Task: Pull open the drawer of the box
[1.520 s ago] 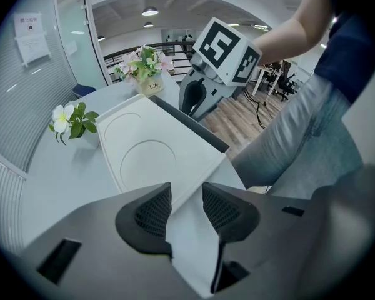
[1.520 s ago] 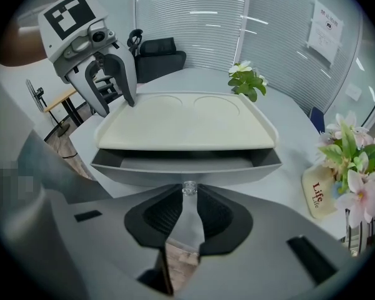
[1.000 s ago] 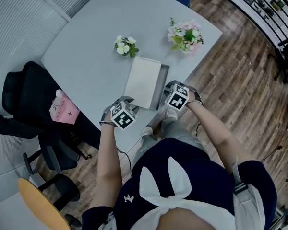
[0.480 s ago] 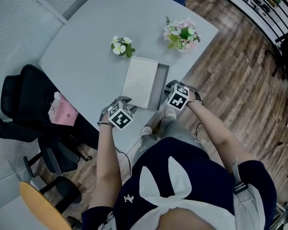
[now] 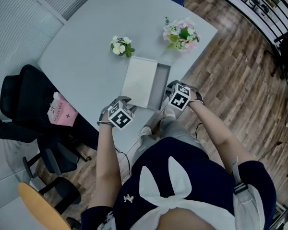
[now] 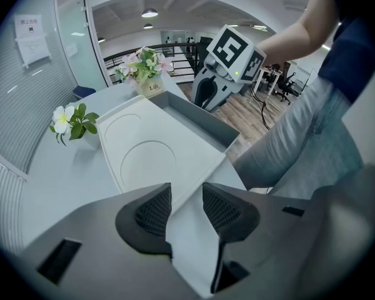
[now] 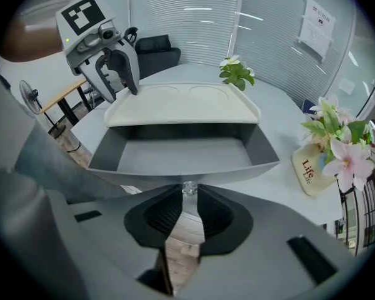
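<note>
From the head view, little differs from a second ago: the grey drawer (image 5: 163, 86) shows as a slightly wider strip out of the white box (image 5: 140, 81), which sits near the edge of the pale desk (image 5: 86, 42), and both grippers hold the same places. The pull looks underway but only partly done, with most of the drawer's travel probably still to come. The left gripper (image 5: 126, 101) sits at the box's near corner and the right gripper (image 5: 169, 87) at the drawer's front. In the left gripper view, the ribbed black pads (image 6: 151, 210) straddle that corner and look clamped on it, steadying the box; its lid is smooth, matte and flat, with two shallow round recesses moulded in. In the right gripper view, the jaws are pinched together on a small clear knob (image 7: 189, 188) on the drawer's front wall. The drawer itself is a plain, empty tray of smooth grey plastic with straight walls. A ceramic pot of pink flowers (image 7: 337, 152) stands just beside it, close enough that a sideways tug could nudge it.
</note>
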Tool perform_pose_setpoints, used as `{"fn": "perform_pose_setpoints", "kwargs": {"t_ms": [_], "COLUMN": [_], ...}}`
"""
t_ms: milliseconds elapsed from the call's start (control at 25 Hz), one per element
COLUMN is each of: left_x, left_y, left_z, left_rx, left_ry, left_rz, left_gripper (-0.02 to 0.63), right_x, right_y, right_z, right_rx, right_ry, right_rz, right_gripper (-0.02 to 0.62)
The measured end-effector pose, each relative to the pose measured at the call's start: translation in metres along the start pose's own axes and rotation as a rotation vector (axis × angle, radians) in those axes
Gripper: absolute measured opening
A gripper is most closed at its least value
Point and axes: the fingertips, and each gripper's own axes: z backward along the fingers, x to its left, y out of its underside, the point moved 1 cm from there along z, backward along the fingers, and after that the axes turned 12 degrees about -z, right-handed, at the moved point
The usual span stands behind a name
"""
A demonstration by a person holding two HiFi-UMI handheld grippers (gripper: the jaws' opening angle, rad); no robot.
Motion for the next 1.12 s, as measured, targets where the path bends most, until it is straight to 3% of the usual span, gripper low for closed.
{"fn": "perform_pose_setpoints", "kwargs": {"t_ms": [1120], "left_x": [0.001], "left_y": [0.0], "left_z": [-0.001], "left_rx": [-0.007], "left_ry": [-0.008], "left_rz": [-0.003], "left_gripper": [0.164], "right_x": [-0.007], "right_y": [0.022], "right_z": [0.008], "right_rx": [0.048], "right_ry": [0.016], "right_rz": [-0.013], "right_gripper": [0.081]}}
